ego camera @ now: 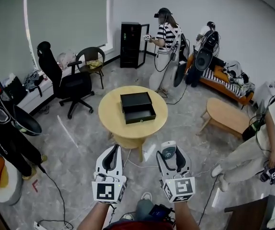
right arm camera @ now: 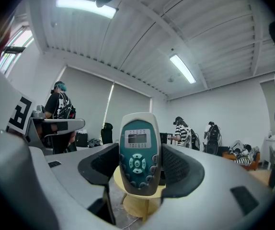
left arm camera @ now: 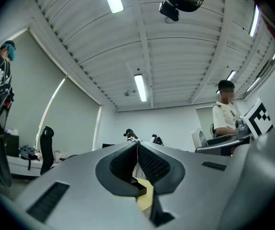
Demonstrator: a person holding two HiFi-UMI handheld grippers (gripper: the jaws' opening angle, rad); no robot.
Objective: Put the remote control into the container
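My right gripper (ego camera: 171, 154) is shut on a white remote control (right arm camera: 138, 152) with a teal face, a small screen and round buttons; it stands upright between the jaws. In the head view the remote control (ego camera: 168, 151) shows at the gripper's tip. The container (ego camera: 137, 108) is a black box with an open drawer, resting on a round wooden table (ego camera: 111, 116) ahead of both grippers. My left gripper (ego camera: 112, 158) is shut with nothing in it, its pads (left arm camera: 149, 164) meeting; the table shows through the gap below.
A black office chair (ego camera: 68, 83) stands left of the table, and a low wooden bench (ego camera: 228, 115) to the right. A person in a striped shirt (ego camera: 166, 37) stands at the back by a black cabinet (ego camera: 131, 44). Another person (ego camera: 267, 143) is at the right. Cables trail on the floor.
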